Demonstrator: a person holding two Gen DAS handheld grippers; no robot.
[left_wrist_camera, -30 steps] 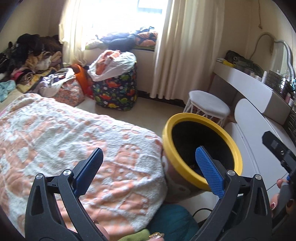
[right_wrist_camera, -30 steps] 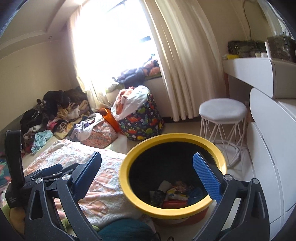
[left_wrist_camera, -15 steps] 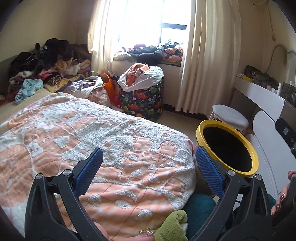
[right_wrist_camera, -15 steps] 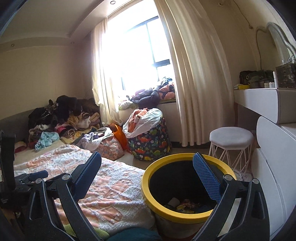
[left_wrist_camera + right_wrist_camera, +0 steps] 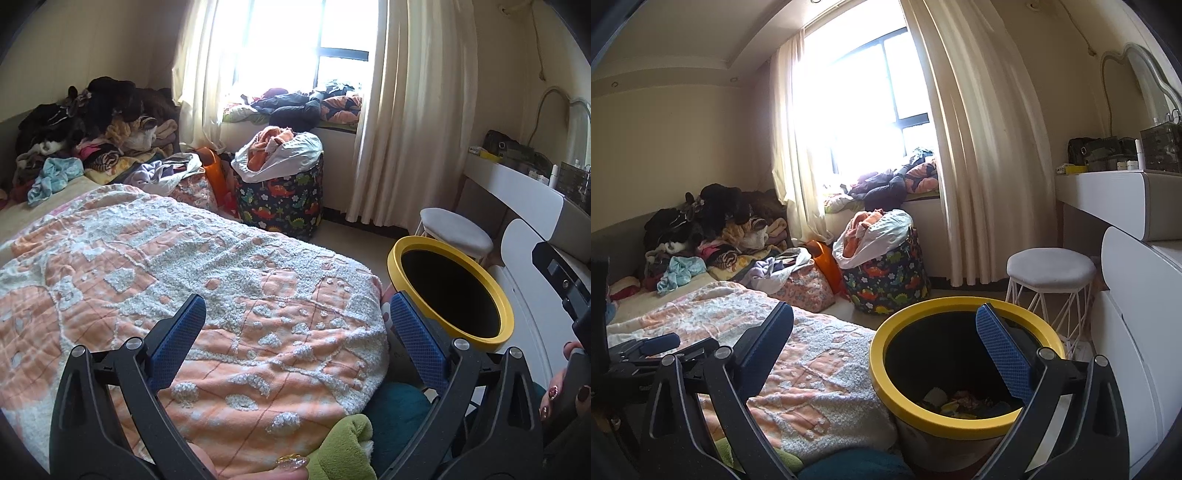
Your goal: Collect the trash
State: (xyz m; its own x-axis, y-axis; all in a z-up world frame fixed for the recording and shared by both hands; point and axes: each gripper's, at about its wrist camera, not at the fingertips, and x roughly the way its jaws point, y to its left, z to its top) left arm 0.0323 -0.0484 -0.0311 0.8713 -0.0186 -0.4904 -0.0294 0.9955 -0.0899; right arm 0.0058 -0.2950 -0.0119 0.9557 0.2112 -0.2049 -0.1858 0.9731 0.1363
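A: Where's the trash?

B: What you can see lies in the bottom of the yellow-rimmed bin (image 5: pixel 964 369), on the floor against the foot corner of the bed (image 5: pixel 221 295): loose wrappers and paper scraps (image 5: pixel 960 400). No loose piece shows on the bed itself.

A: How will it handle?

B: Probably light, crumpled, a bit slick. Pinch a bunched fold, not a flat edge. Your left gripper (image 5: pixel 297 325) and right gripper (image 5: pixel 886 332) both hang spread wide, holding nothing

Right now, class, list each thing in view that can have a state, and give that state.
Left tool: open, holding nothing.
Right tool: open, holding nothing.
Yellow-rimmed bin: upright, uncovered, trash at the bottom.
Dinosaur-print basket: upright, overfilled with clothes.
Curtains: drawn apart.
Stool: upright.
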